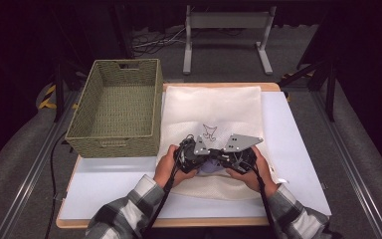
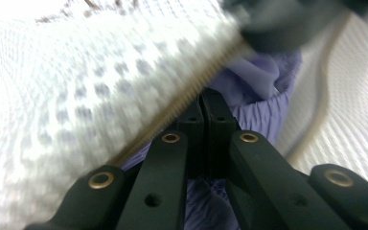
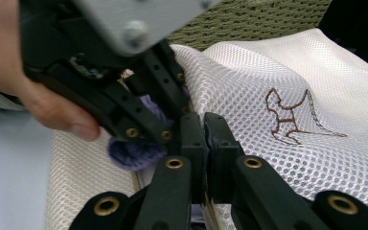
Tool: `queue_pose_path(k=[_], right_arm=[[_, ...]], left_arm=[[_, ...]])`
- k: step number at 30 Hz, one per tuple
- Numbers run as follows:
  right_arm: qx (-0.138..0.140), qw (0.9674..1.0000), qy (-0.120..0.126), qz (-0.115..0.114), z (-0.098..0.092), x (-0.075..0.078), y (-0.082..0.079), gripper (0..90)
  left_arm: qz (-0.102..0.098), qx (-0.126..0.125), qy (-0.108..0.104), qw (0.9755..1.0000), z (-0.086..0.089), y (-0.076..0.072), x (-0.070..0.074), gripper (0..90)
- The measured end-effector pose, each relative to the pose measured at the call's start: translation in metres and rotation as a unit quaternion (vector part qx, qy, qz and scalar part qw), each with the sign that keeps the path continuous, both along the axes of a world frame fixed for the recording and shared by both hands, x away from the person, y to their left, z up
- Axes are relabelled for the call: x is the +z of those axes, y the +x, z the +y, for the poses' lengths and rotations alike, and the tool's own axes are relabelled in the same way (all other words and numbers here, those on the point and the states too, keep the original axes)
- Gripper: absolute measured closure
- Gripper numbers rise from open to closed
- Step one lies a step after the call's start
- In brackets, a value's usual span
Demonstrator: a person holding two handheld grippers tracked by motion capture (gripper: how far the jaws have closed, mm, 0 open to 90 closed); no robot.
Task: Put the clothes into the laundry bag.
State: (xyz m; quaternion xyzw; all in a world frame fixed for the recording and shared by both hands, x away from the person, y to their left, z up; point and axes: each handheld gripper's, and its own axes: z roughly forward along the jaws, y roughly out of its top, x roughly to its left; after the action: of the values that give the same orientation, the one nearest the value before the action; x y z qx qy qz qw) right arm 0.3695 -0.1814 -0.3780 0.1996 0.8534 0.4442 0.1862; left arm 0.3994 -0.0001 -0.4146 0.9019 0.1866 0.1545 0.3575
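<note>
From above, both my grippers meet over the near edge of the white mesh bag [image 1: 209, 114], which lies flat on the worktop [image 1: 298, 164] to the right of the green woven basket [image 1: 117, 107]. My left gripper [image 1: 199, 158] and right gripper [image 1: 231, 160] sit almost touching, with a bit of purple cloth [image 1: 210, 167] showing between them.

The left gripper view gives what the high view cannot: my jaws are pressed together, tips at the purple cloth [image 2: 263, 96] just under the bag's zipper [image 2: 191, 96], which runs slantwise across the mesh [image 2: 76, 96]. The picture is blurred, so I think the jaws pinch the cloth, but it could be the zipper edge.

The right gripper view shows my right gripper [image 3: 203, 125] closed on the mesh [image 3: 249, 91] at the bag's opening, with the left gripper [image 3: 170, 108] close in from the left, my left hand [image 3: 24, 76] behind it, and a purple wad [image 3: 134, 151] poking out below. The brown stitched figure [image 3: 292, 120] on the bag is sharp here.

The worktop is pale with a wooden rim [image 1: 129, 222]. Beyond it are dark grey floor, loose cables [image 1: 154, 42] and a grey metal stand [image 1: 227, 35] against a black background.
</note>
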Motion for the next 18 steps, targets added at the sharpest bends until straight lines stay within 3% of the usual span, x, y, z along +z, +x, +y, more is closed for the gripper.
queue_pose_path(k=[4,6,10,18], right_arm=[[-0.005,1.0000,0.001,0.004,-0.001,-0.001,0.001,88.1],[-0.004,1.0000,-0.003,0.003,-0.001,-0.002,0.001,88.1],[-0.005,0.9999,-0.007,0.007,0.000,-0.003,0.001,88.0],[-0.009,0.9999,-0.005,0.003,-0.003,-0.001,0.001,88.1]], left_arm=[[-0.019,0.008,0.006,0.9998,-0.002,0.005,0.000,88.1],[-0.006,0.011,-0.010,0.9999,0.001,0.009,-0.002,88.1],[-0.006,0.011,-0.008,0.9999,0.002,0.008,-0.004,87.8],[-0.007,-0.020,-0.023,0.9995,0.025,-0.006,0.007,77.3]])
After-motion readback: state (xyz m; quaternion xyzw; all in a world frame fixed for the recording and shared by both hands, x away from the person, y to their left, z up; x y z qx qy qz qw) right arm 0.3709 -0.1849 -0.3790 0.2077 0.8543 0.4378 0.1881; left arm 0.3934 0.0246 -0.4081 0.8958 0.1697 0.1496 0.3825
